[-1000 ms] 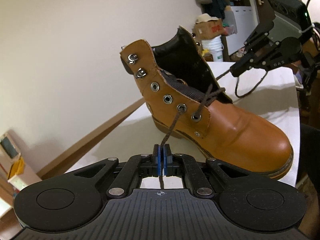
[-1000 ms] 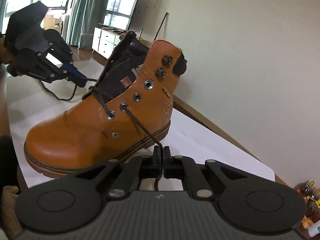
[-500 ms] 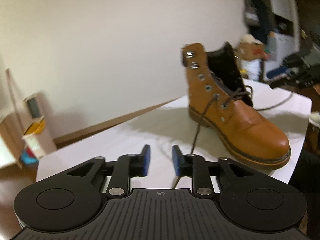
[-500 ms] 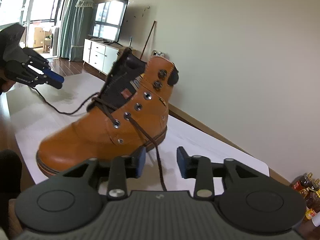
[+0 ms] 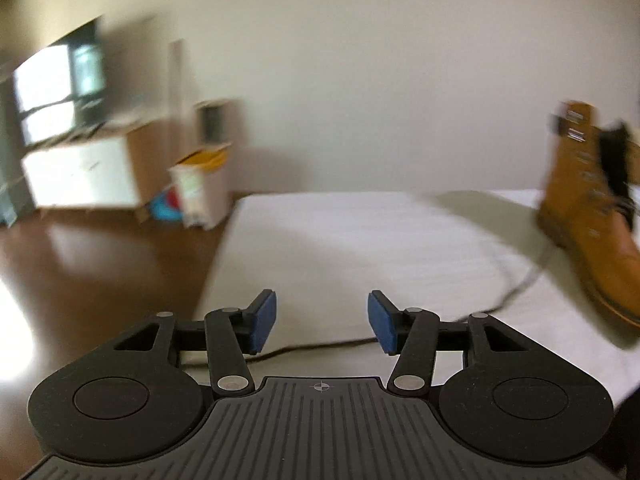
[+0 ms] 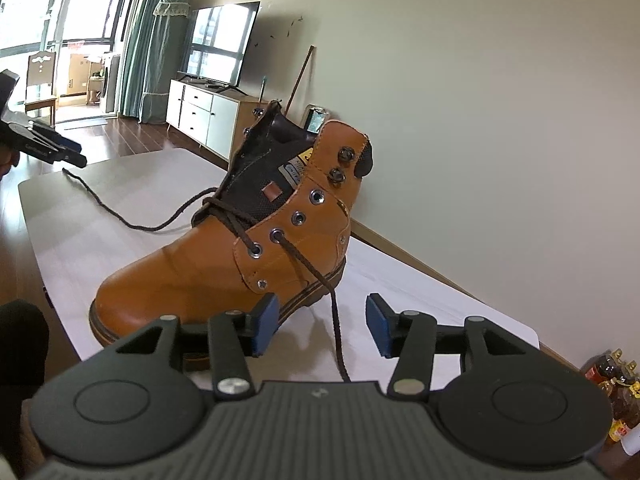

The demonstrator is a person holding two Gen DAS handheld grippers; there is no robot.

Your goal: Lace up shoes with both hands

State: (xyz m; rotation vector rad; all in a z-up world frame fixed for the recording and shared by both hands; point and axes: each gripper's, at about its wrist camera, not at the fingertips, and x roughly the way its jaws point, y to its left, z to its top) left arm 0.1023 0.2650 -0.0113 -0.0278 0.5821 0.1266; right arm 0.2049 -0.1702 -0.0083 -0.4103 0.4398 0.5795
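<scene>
My right hand-held gripper (image 6: 322, 326) is opening, the lace (image 6: 334, 322) hanging loose between its pads; the boot (image 6: 240, 256) is standing just beyond, mid-worktop (image 6: 460, 304). My left hand-held gripper (image 5: 322, 320) is opening too, gripping nothing.

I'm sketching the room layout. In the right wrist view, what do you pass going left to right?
Left gripper → television → boot → bottles.

A tan leather boot (image 6: 208, 264) stands on the white tabletop (image 6: 420, 300). The right tongs (image 6: 322, 328) are opening, its dark brown lace (image 6: 320, 276) hanging loose between the blue pads (image 6: 266, 328), untouched.
</scene>
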